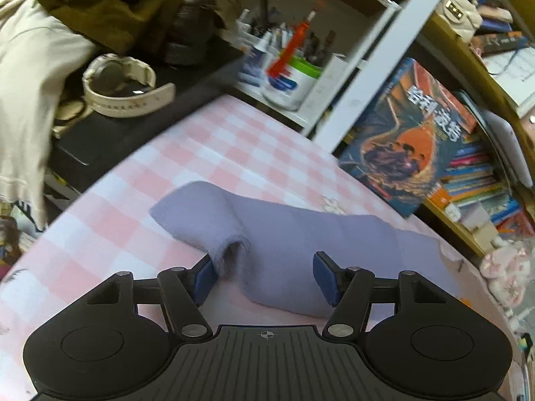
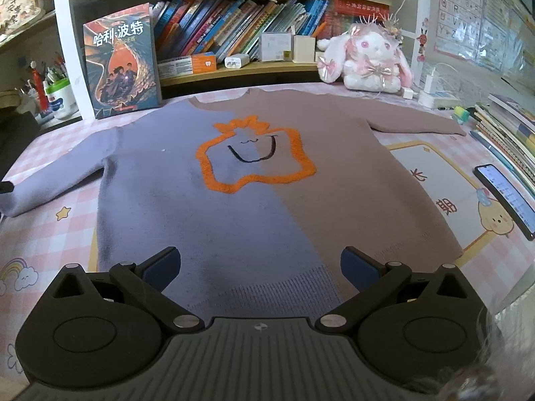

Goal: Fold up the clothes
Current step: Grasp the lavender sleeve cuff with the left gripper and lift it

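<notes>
A sweater (image 2: 254,180), half lavender and half brown with an orange outlined smiling figure, lies flat and face up on the pink checked tablecloth (image 2: 57,234). Both sleeves are spread out sideways. My right gripper (image 2: 260,267) is open and empty, just above the hem at the front. My left gripper (image 1: 264,274) is open around the end of the lavender sleeve (image 1: 267,234). The cuff sits against the left finger (image 1: 204,275), and the sleeve is slightly bunched there.
A Harry Potter book (image 2: 122,58) stands at the back left beside a white shelf post. A plush rabbit (image 2: 367,56) and chargers sit at the back right. A phone (image 2: 508,200) and stacked books (image 2: 511,130) lie at the right. A watch (image 1: 120,83) rests on a dark box at the left.
</notes>
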### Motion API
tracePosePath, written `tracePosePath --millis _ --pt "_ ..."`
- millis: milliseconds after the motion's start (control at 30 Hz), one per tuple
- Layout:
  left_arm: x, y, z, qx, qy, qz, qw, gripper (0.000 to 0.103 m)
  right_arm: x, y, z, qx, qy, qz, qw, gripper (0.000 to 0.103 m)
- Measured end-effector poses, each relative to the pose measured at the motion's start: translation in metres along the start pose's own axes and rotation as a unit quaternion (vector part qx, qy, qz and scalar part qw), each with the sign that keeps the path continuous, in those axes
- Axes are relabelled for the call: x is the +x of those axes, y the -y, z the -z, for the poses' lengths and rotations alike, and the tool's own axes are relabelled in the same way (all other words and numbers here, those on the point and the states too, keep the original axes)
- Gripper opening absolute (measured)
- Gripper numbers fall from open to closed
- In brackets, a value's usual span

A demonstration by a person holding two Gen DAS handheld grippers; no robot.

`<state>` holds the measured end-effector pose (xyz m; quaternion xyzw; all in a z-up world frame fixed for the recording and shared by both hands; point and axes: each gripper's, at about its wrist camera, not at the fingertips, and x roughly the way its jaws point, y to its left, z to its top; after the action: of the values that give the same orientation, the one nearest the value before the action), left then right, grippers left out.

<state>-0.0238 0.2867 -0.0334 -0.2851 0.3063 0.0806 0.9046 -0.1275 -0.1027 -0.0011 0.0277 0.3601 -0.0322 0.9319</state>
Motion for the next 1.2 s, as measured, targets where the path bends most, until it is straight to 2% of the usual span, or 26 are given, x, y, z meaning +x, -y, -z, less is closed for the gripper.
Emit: tracePosePath --millis 267,400,533,667,767,833,967,1067,1133,1200 --pt "0.003 0.004 0.003 -0.016 -0.017 0.025 0.9994 0.063 0.003 0.001 -0.001 0.003 -0.002 0.002 1.000 0.103" --pt "0.005 0.003 0.003 -0.012 -0.010 0.011 0.9998 0.062 0.004 0.001 -0.002 0.003 -0.002 0.002 1.000 0.103" --pt "0.002 -0.017 -0.008 -0.053 0.010 -0.014 0.9984 0.061 0.003 0.001 -0.001 -0.001 -0.001 0.001 1.000 0.103" --pt "-0.001 -0.037 -0.015 -0.110 0.021 -0.010 0.9937 0.061 0.003 0.005 -0.002 0.005 -0.002 0.005 1.000 0.103" --pt "-0.001 -0.041 -0.016 -0.130 0.024 -0.005 0.9912 0.060 0.004 0.006 -0.003 0.005 -0.004 0.006 1.000 0.103" --pt "0.000 -0.042 -0.016 -0.136 0.024 -0.010 0.9903 0.047 0.005 0.004 -0.003 0.001 -0.004 0.003 1.000 0.103" --pt "0.002 -0.045 -0.015 -0.147 0.030 -0.015 0.9886 0.038 0.006 0.004 -0.005 -0.004 -0.003 0.003 1.000 0.103" --pt "0.004 -0.047 -0.015 -0.153 0.033 -0.022 0.9874 0.025 0.007 0.007 -0.005 -0.002 -0.005 0.007 1.000 0.103" --pt "0.006 -0.048 -0.014 -0.156 0.031 -0.028 0.9868 0.007 0.008 0.010 -0.005 -0.001 -0.006 0.009 1.000 0.103" --pt "0.009 -0.048 -0.014 -0.155 0.030 -0.034 0.9869 0.004 0.008 0.014 -0.005 0.000 -0.007 0.010 1.000 0.103"
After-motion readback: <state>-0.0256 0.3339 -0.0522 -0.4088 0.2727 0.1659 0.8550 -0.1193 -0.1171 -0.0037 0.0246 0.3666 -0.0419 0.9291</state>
